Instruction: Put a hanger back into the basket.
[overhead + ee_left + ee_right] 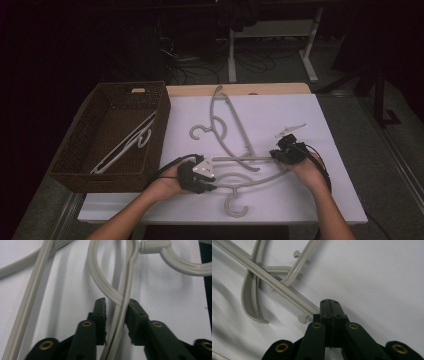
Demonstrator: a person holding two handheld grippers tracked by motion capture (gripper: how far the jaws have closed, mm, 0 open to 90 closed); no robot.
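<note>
- Two bare forearms come in from the near edge of the table, angled inward and away from the person.
- The left hand (167, 184) wraps the left gripper (212, 181) near the table's near-left part, the tool pointing right and lying low over the surface.
- Its jaws stand a little apart, with a narrow gap between the pads.
- The right hand (306, 170) holds the right gripper (274, 154) farther off and to the right, pointing left.
- Its jaws are pressed together, pad against pad.
</note>
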